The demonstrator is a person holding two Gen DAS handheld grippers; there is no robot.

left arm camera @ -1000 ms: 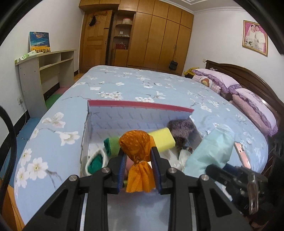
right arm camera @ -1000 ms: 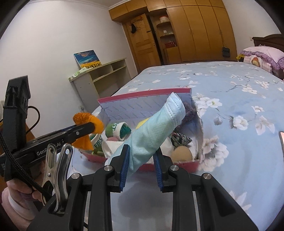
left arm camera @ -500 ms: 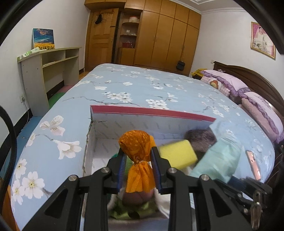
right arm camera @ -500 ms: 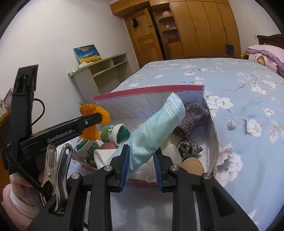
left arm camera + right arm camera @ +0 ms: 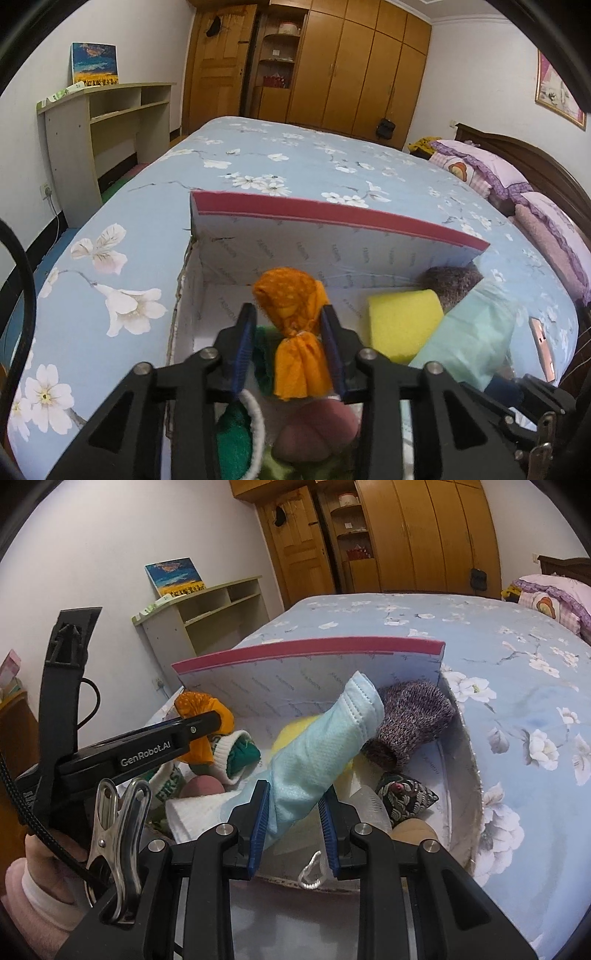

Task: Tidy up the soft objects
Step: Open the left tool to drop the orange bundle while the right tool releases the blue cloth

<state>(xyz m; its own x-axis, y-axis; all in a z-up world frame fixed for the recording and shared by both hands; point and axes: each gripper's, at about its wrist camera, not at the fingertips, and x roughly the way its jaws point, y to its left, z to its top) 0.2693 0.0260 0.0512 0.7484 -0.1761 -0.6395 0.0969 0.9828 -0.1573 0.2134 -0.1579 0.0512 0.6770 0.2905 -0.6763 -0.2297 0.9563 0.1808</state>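
My left gripper [image 5: 289, 345] is shut on an orange cloth bundle [image 5: 295, 328] and holds it over the left part of an open red-edged box [image 5: 332, 216] on the bed. My right gripper [image 5: 293, 821] is shut on a light blue face mask [image 5: 325, 749], held over the same box [image 5: 306, 646]. The box holds a yellow sponge [image 5: 402, 326], a grey knitted piece [image 5: 410, 720], a green and white sock [image 5: 236, 753], a dark patterned pouch [image 5: 406, 797] and a white cloth [image 5: 195, 812]. The left gripper and orange bundle [image 5: 201, 705] show at the left of the right wrist view.
The box sits near the foot of a bed with a blue floral cover [image 5: 314, 166]. Pillows [image 5: 480, 166] lie at the headboard to the right. A phone [image 5: 541, 341] lies on the bed right of the box. A shelf unit [image 5: 96, 125] stands by the left wall.
Both grippers have moved forward over the box, still holding the orange bundle and the face mask. The box interior now fills more of both views.
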